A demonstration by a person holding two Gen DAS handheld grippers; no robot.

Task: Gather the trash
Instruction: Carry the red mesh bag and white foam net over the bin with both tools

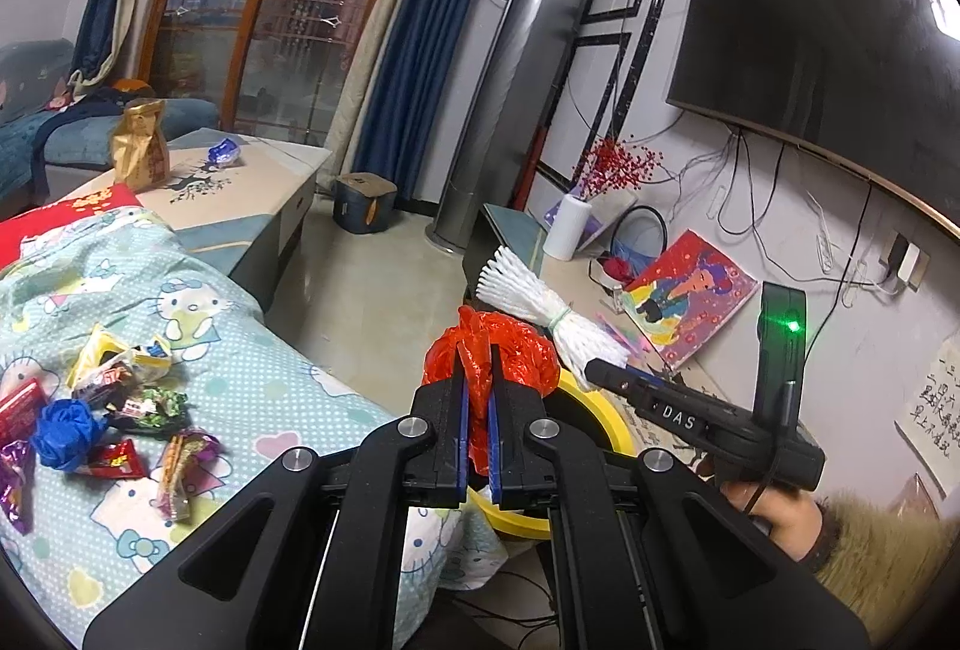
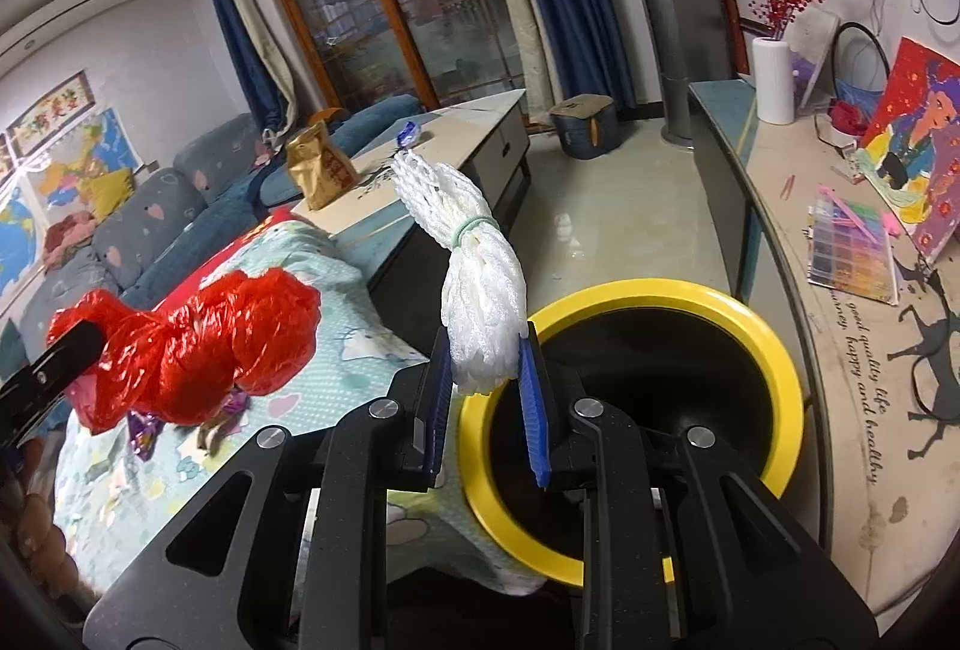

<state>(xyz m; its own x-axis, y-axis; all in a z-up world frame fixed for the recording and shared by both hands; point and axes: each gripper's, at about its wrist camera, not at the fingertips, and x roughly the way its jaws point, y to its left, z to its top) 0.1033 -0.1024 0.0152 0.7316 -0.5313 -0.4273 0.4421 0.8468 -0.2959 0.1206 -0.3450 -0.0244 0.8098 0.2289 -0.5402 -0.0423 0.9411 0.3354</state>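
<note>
My left gripper (image 1: 478, 398) is shut on a crumpled red plastic bag (image 1: 522, 350), which bulges above the blue pads. In the right wrist view that red bag (image 2: 198, 344) hangs at the left over the bed. My right gripper (image 2: 483, 380) is shut on a bundle of white foam netting (image 2: 480, 314) tied with a green band; the bundle (image 1: 534, 299) also shows in the left wrist view, above the right gripper (image 1: 591, 371). A black bin with a yellow rim (image 2: 774, 350) stands just beyond and below the right gripper, its rim (image 1: 606, 407) partly hidden in the left wrist view.
Several snack wrappers (image 1: 129, 398) and a blue crumpled bag (image 1: 66, 431) lie on the Hello Kitty bedspread (image 1: 240, 350). A low cabinet (image 1: 264, 182) holds a brown paper bag (image 1: 141, 152). A side counter (image 2: 840, 326) with a painting and a white vase runs along the right wall.
</note>
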